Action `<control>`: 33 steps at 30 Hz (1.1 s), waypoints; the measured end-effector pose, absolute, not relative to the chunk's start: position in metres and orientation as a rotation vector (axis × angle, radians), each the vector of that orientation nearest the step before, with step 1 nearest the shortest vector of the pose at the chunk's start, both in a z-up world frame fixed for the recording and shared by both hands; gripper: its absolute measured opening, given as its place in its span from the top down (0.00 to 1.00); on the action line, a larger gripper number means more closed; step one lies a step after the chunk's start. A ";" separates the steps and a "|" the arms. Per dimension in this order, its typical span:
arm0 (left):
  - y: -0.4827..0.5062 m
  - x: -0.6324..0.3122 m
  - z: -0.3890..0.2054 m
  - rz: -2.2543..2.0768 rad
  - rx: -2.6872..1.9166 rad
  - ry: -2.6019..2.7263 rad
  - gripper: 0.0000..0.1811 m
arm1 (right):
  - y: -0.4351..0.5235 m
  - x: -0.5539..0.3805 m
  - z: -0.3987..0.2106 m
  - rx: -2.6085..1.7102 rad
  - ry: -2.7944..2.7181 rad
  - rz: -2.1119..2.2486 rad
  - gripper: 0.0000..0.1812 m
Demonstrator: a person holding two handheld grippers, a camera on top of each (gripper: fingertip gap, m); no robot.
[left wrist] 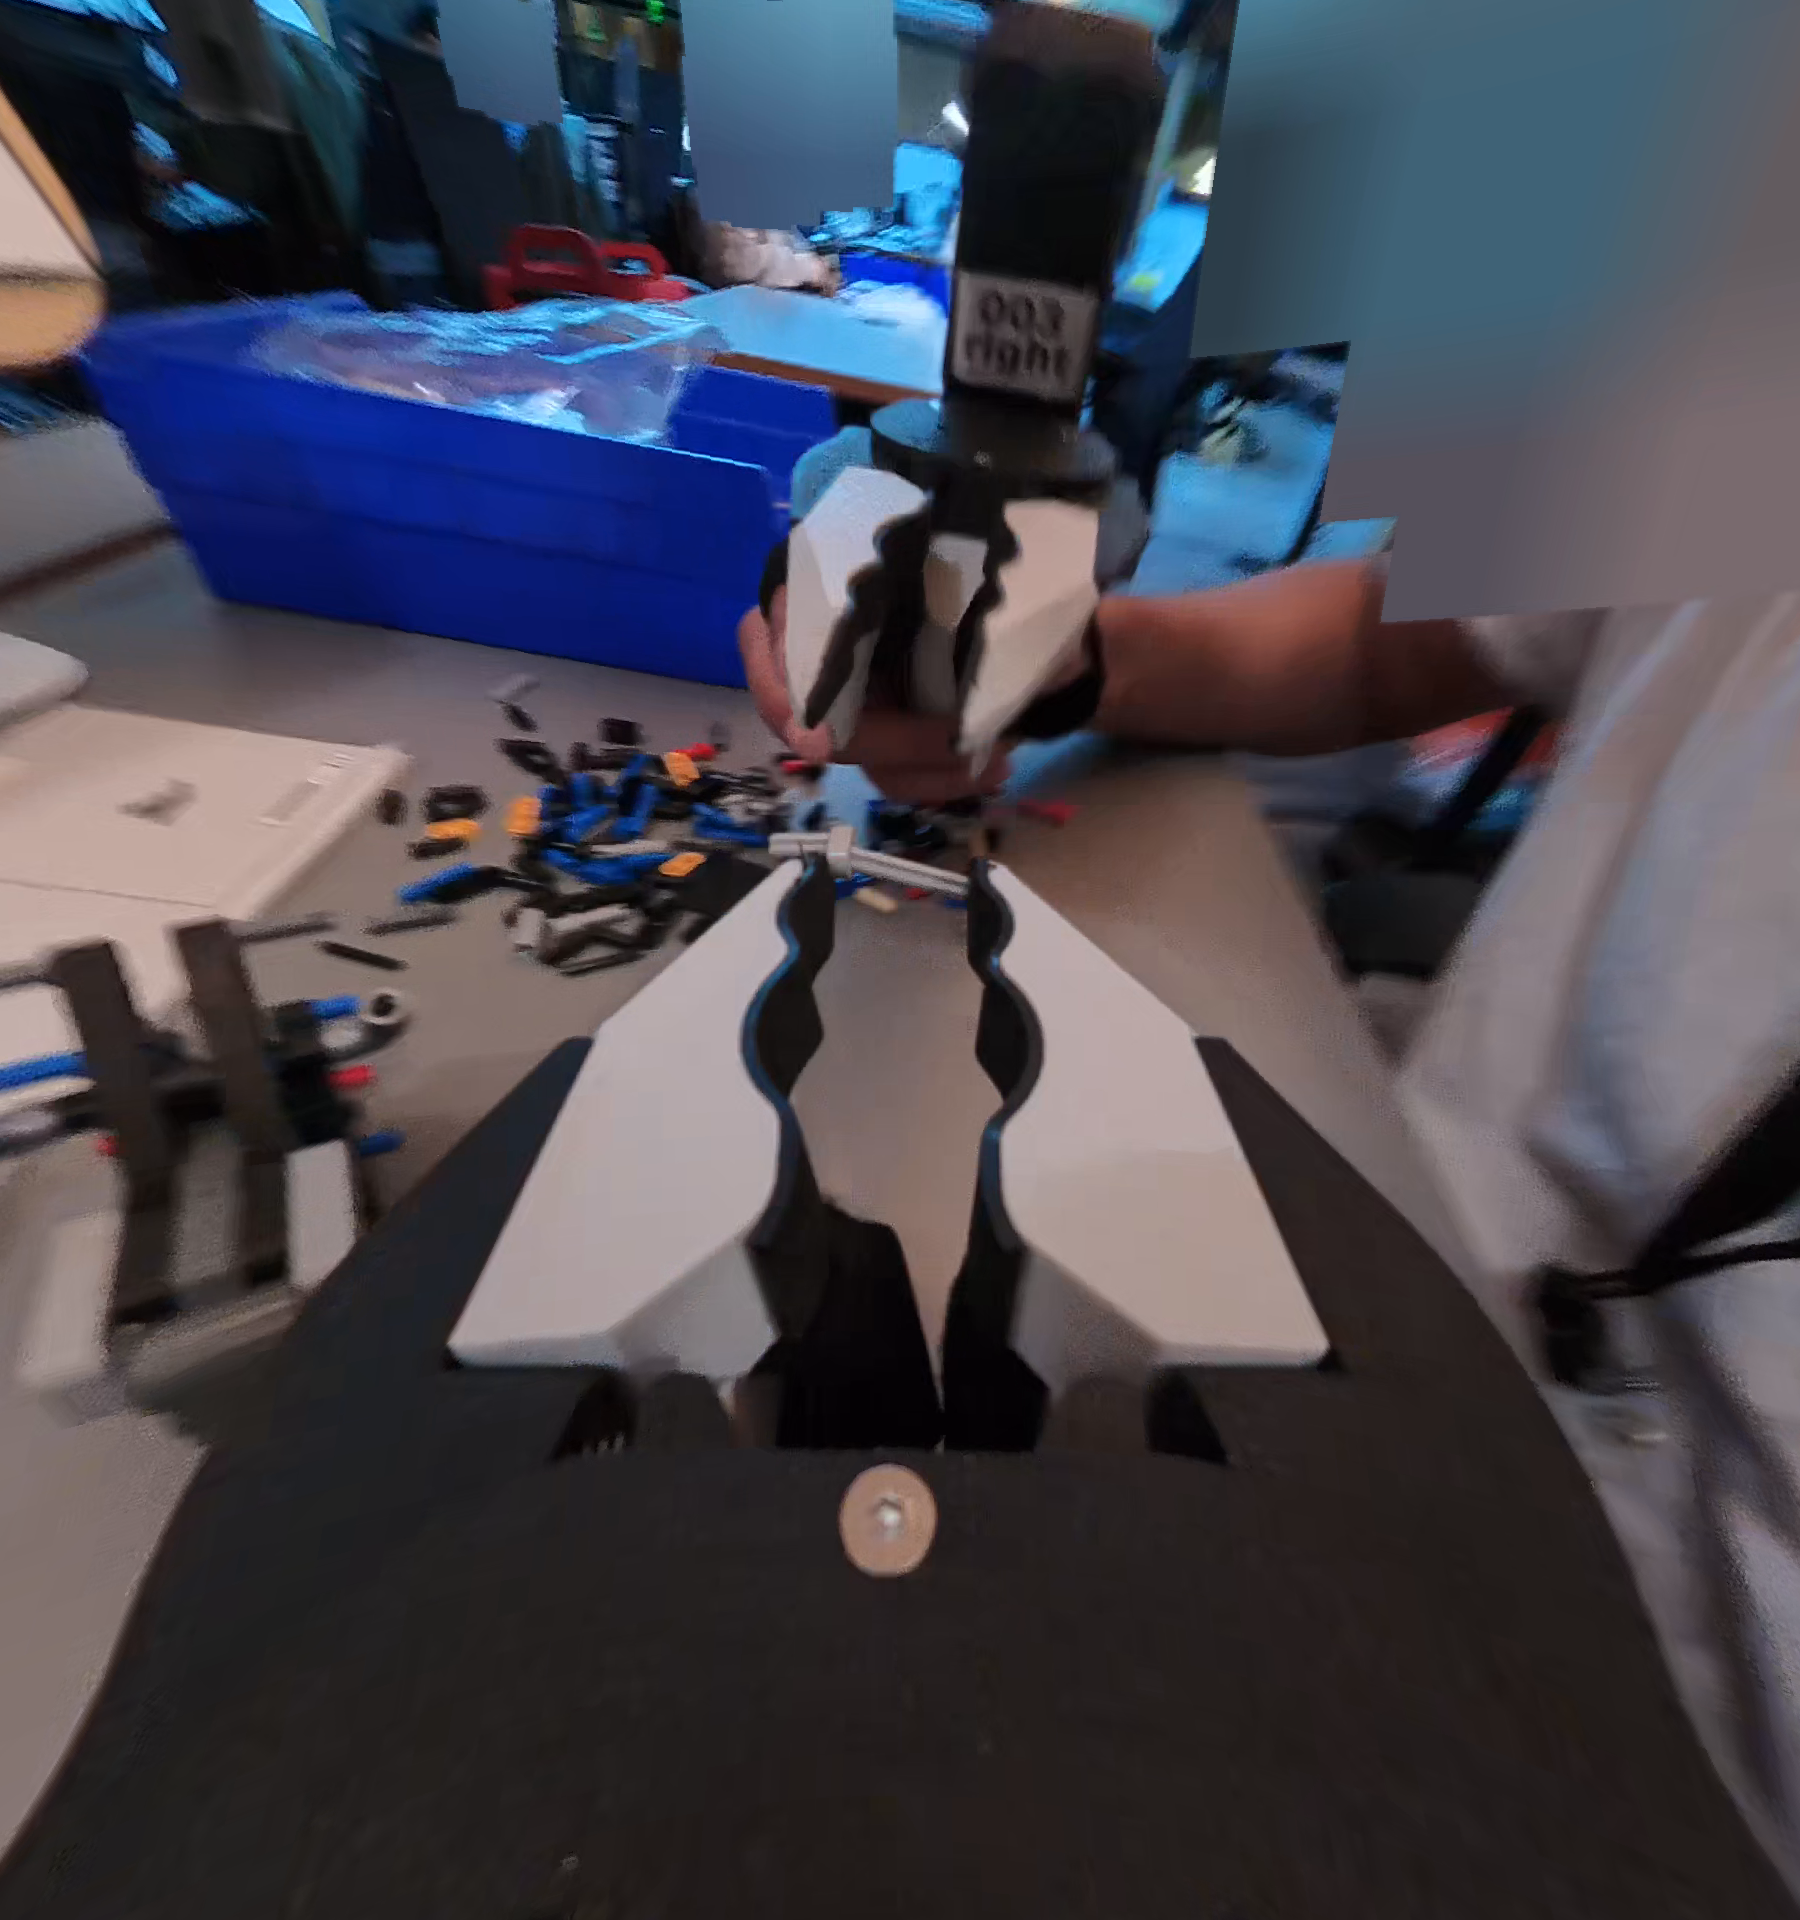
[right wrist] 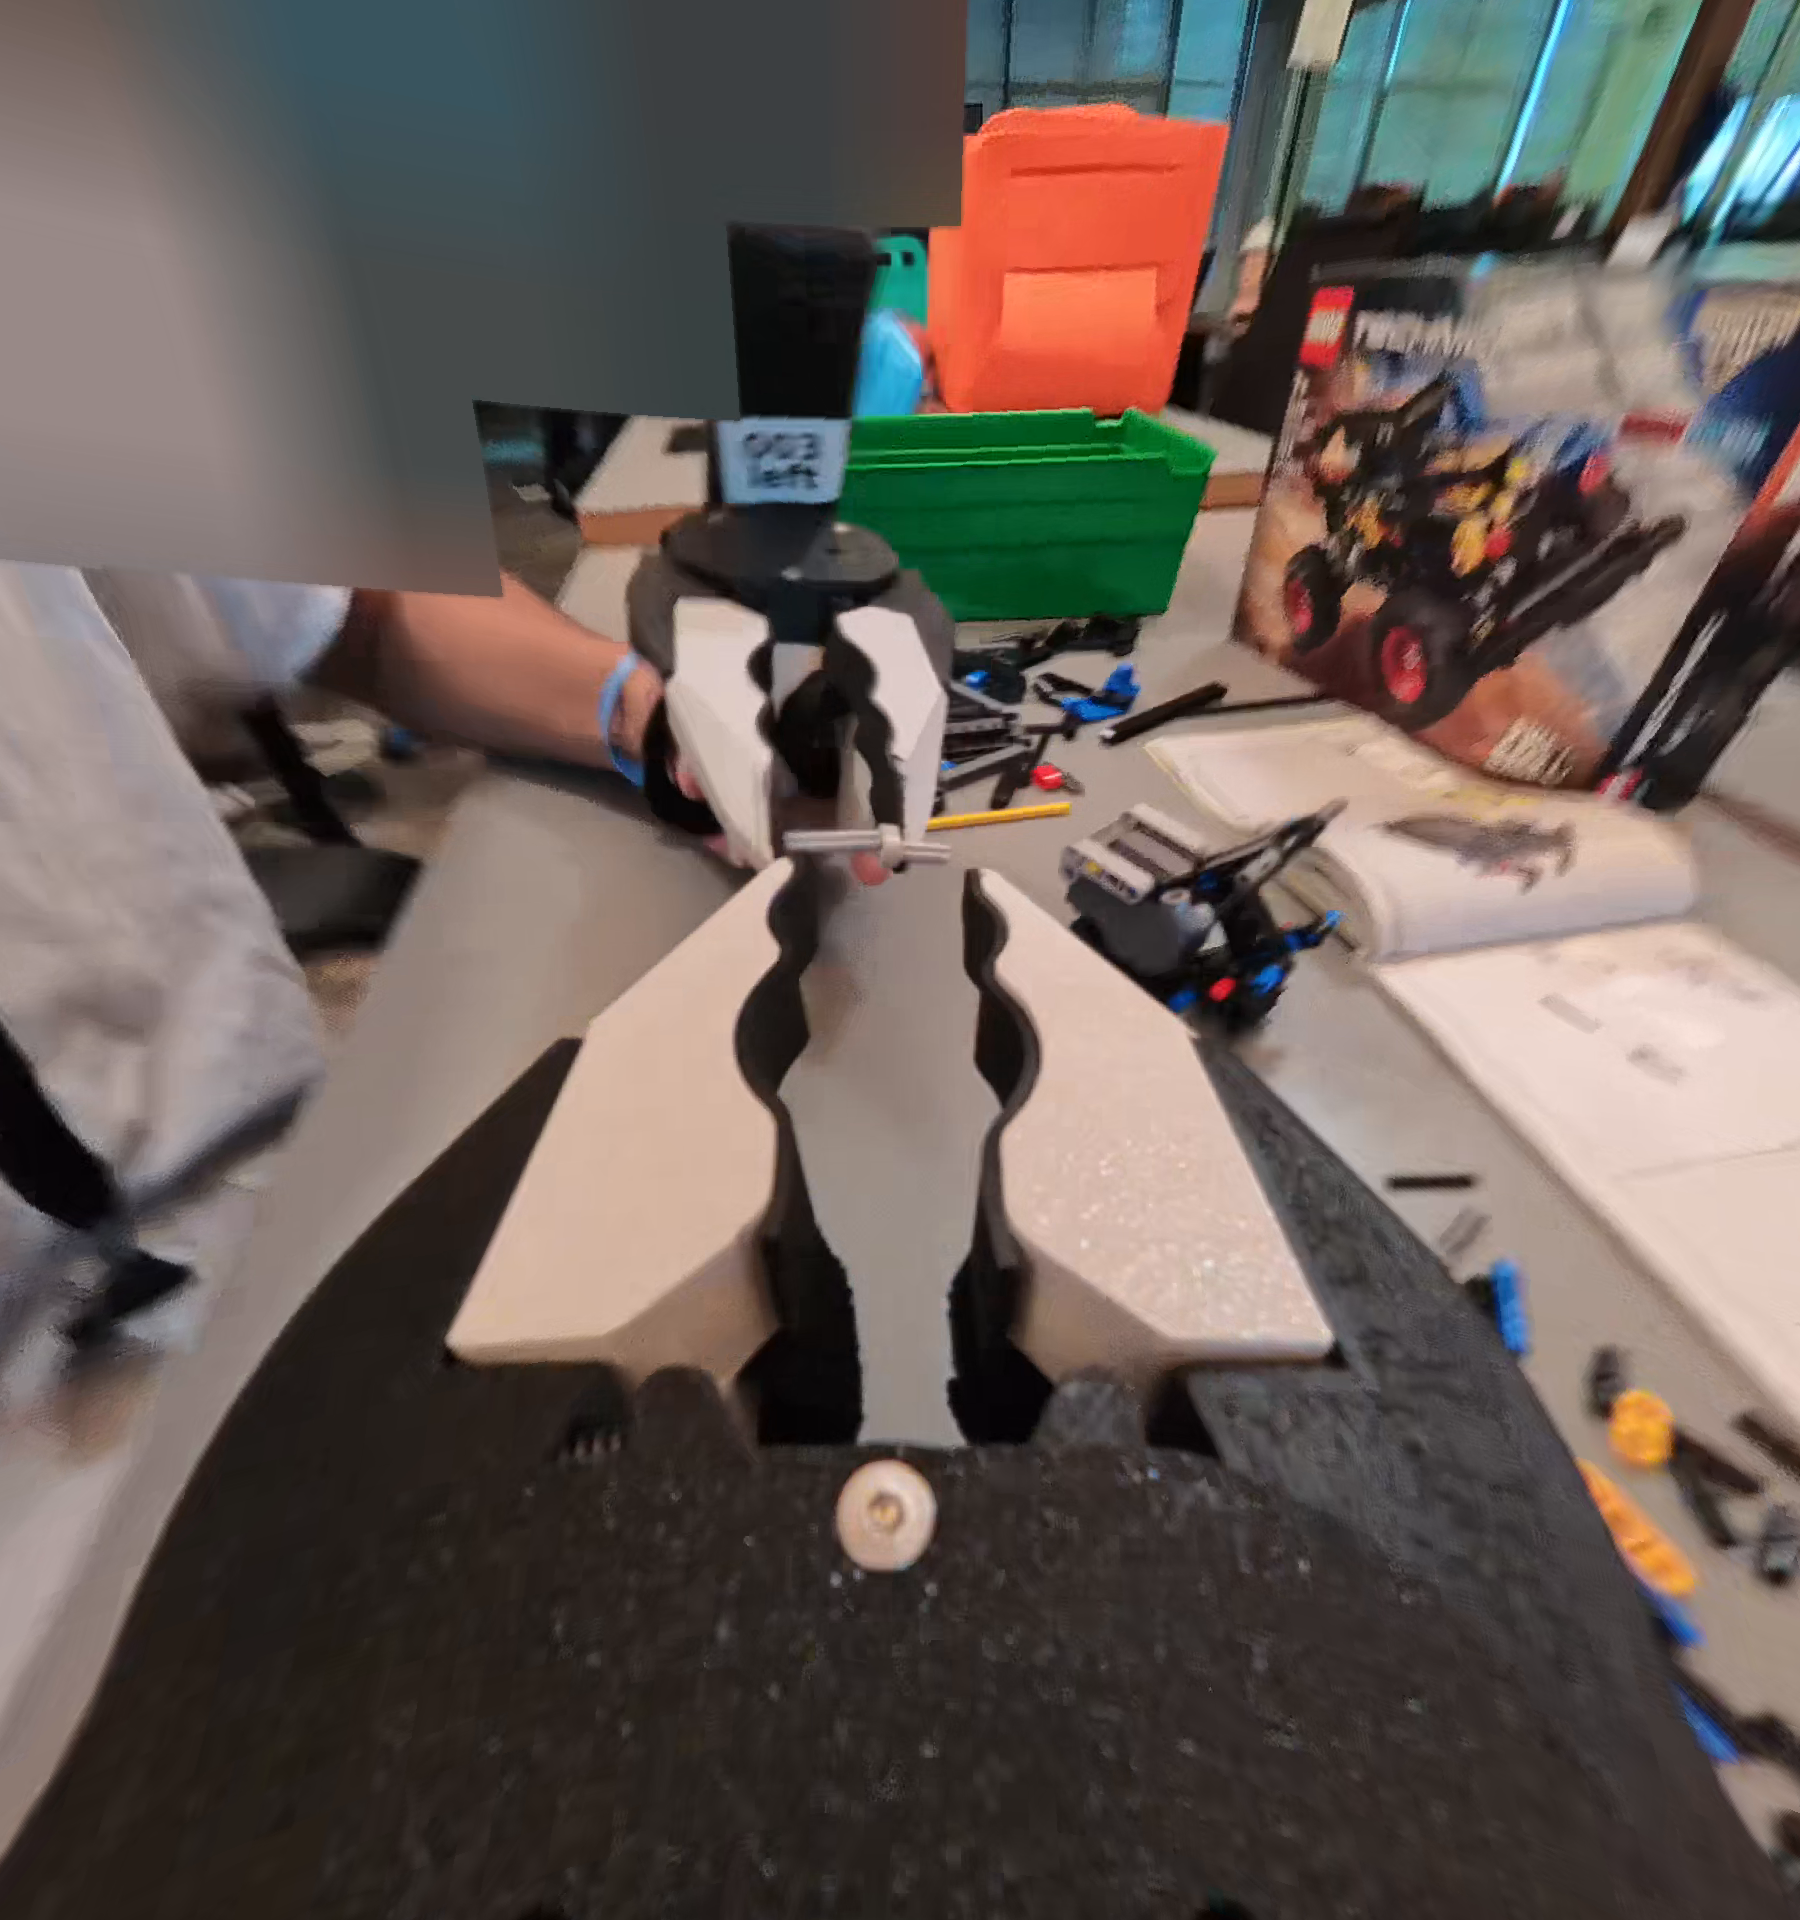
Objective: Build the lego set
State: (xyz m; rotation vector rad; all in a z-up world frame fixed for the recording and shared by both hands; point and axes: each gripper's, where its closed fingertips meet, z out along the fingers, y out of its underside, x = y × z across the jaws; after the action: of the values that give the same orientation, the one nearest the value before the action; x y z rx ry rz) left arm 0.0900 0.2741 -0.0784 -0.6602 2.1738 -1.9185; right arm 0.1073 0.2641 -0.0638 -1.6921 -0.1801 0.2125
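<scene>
**Inspector A:** Grey table (right wrist: 1322, 1091) carries the set box (right wrist: 1478, 499), upright at the far right, with an open instruction booklet (right wrist: 1498, 862) lying just before it.

**Inspector B:** Noted. The build?

**A:** A partly built model (right wrist: 1187, 904), black, grey and blue, stands beside the booklet. Loose pieces (left wrist: 605, 831) are heaped farther along the table.

**B:** Grippers?

**A:** The left gripper (left wrist: 893, 878) is raised over the table, with its tips closed on a grey axle (left wrist: 875, 864) held crosswise, a small connector on it. The right gripper (right wrist: 880, 883) faces it, released, with nothing between its jaws and its tips near the axle.
</scene>
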 end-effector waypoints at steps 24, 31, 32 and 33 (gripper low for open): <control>0.261 0.081 -0.091 -1.443 -0.207 2.047 0.87 | 0.275 0.090 -0.080 -1.689 0.177 1.101 0.98; 0.260 0.084 -0.088 -1.585 -0.388 2.100 0.87 | 0.276 0.093 -0.079 -1.695 0.201 1.061 0.97; 0.261 0.084 -0.087 -1.575 -0.373 2.089 0.87 | 0.275 0.091 -0.078 -1.691 0.205 1.090 0.96; 0.262 0.084 -0.087 -1.554 -0.359 2.073 0.87 | 0.274 0.089 -0.078 -1.689 0.197 1.114 0.95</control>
State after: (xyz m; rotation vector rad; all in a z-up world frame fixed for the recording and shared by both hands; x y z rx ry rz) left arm 0.0843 0.2620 -0.0866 -0.3591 2.0728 -1.5541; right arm 0.0889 0.2742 -0.0776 -1.6892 0.1967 1.1143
